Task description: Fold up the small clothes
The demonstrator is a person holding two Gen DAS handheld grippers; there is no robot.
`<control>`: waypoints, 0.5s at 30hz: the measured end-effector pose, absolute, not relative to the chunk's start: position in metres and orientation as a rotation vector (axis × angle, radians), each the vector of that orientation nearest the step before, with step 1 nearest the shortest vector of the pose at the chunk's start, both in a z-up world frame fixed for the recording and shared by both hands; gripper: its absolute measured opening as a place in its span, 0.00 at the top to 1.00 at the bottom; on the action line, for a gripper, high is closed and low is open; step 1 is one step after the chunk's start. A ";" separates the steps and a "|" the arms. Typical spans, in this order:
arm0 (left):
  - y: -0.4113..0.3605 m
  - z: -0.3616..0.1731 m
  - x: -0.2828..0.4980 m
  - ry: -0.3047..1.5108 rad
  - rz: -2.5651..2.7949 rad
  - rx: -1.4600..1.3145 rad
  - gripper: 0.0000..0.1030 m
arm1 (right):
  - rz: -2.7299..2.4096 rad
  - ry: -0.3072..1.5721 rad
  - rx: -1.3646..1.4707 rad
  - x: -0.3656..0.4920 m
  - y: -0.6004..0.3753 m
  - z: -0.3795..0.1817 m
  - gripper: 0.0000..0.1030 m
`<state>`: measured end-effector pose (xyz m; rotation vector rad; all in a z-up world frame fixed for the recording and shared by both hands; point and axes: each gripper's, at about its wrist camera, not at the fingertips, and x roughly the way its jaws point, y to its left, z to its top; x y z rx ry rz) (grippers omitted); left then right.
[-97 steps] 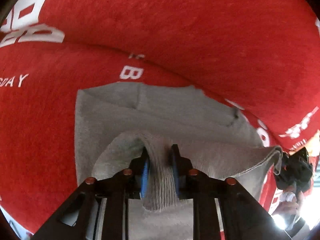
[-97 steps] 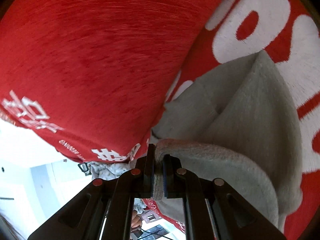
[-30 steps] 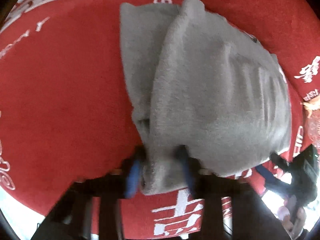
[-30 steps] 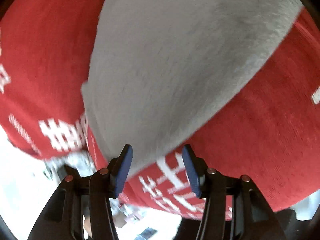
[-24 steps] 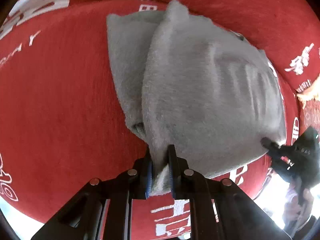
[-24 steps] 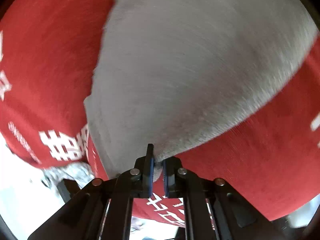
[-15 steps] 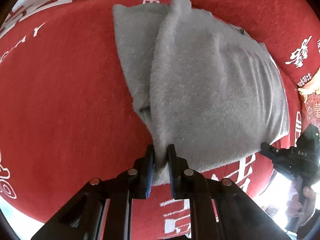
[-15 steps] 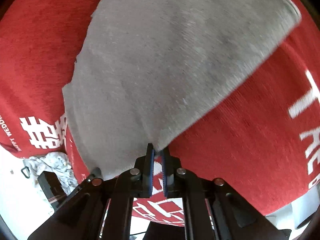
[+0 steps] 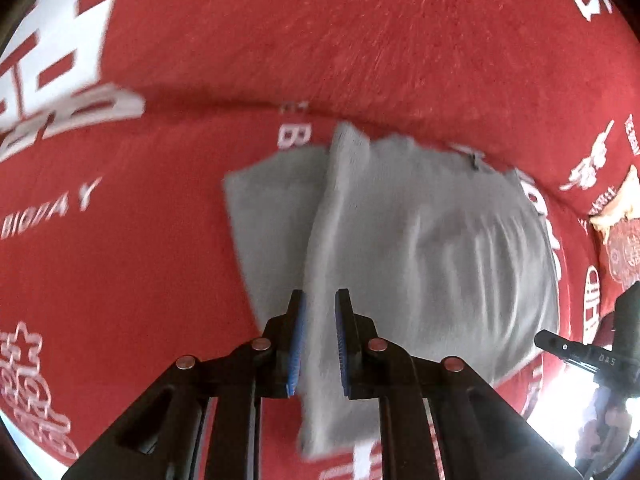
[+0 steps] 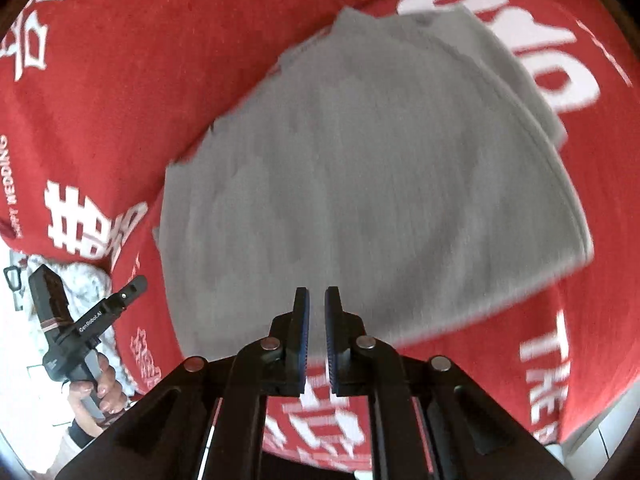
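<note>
Two sets of tongs, each pinching a near edge of the grey garment [image 9: 432, 256], which lies folded on the red printed cloth [image 9: 120, 264]. Your left tongs [image 9: 319, 344] are clenched on a raised ridge of fabric; your right tongs [image 10: 316, 336] look nearly closed on the near hem, though blur makes the bite hard to confirm. Risks, as judged from here: uneven pull between your hands would skew the fold and expose the lower layer at left. A thin right-hand bite could slip free mid-lift. Dragging low may rumple the red cloth too.
</note>
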<state>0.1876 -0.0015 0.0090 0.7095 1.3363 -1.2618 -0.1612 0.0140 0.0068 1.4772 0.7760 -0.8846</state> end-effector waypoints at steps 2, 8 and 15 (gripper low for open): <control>-0.016 0.001 0.184 1.312 -1.248 0.726 0.85 | -0.904 0.782 1.446 -0.156 -0.001 0.005 0.91; -0.030 -0.039 0.192 1.354 -1.140 0.793 0.85 | -0.959 0.819 1.460 -0.155 -0.027 -0.021 0.91; -0.029 -0.037 0.200 1.361 -1.136 0.825 0.81 | -1.025 0.757 1.559 -0.189 -0.028 -0.030 0.96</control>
